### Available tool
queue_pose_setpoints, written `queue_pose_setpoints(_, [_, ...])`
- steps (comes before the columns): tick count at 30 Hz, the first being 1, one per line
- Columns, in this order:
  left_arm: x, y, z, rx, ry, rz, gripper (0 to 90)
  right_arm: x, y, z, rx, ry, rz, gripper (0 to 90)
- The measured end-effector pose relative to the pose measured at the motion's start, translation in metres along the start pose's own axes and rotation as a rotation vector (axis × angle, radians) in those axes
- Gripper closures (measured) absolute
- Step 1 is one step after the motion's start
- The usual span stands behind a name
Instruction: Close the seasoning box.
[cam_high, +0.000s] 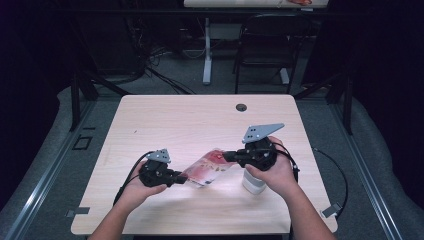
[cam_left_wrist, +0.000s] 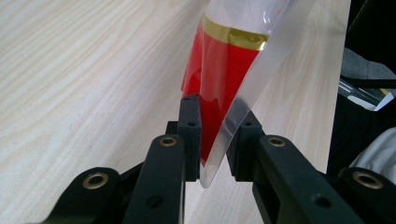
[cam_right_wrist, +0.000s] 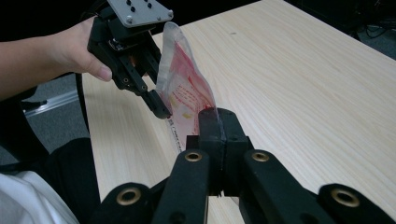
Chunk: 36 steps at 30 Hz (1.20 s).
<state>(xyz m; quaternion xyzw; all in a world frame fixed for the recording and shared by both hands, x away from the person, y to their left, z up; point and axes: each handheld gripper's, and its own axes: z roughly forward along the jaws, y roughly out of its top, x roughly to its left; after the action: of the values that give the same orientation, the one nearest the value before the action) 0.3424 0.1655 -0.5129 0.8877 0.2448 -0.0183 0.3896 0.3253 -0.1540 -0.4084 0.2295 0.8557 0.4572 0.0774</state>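
Overhead view; two close tool views; shared packet

A white cylindrical container stands near the right front edge of the light wooden table, whose far edge has a small dark round hole, with a black metal chair beyond.

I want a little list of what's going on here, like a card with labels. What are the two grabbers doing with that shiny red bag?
thing held: clear plastic bag with red and gold contents
right gripper: shut on one edge of the bag
left gripper: jaws either side of the bag's other end, a gap still showing by one jaw
bag's position: stretched between both grippers, above the table
also there: white container beneath the right hand
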Motion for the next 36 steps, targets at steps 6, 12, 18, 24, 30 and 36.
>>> queue_pose_setpoints(6, [0.002,-0.007,0.005,-0.004,-0.013,-0.015,77.9,0.002,0.001,0.006,0.022,-0.003,-0.015,90.0])
queue_pose_setpoints(12, [-0.001,-0.010,0.014,0.009,-0.011,-0.024,75.4,0.001,0.000,0.008,0.065,0.001,-0.031,90.0])
queue_pose_setpoints(18, [0.000,-0.008,0.009,-0.030,-0.006,-0.034,64.1,-0.001,-0.003,0.004,0.079,-0.003,-0.047,90.0])
queue_pose_setpoints(24, [-0.002,-0.007,0.002,-0.028,0.034,-0.018,62.1,-0.002,-0.004,0.003,0.085,-0.019,-0.052,90.0])
queue_pose_setpoints(30, [-0.001,-0.005,-0.010,-0.061,0.051,-0.021,61.7,-0.001,-0.004,0.003,0.084,-0.022,-0.056,90.0])
queue_pose_setpoints(36, [-0.002,-0.005,-0.015,-0.052,0.063,0.001,75.1,0.000,-0.002,0.002,0.080,-0.019,-0.058,90.0])
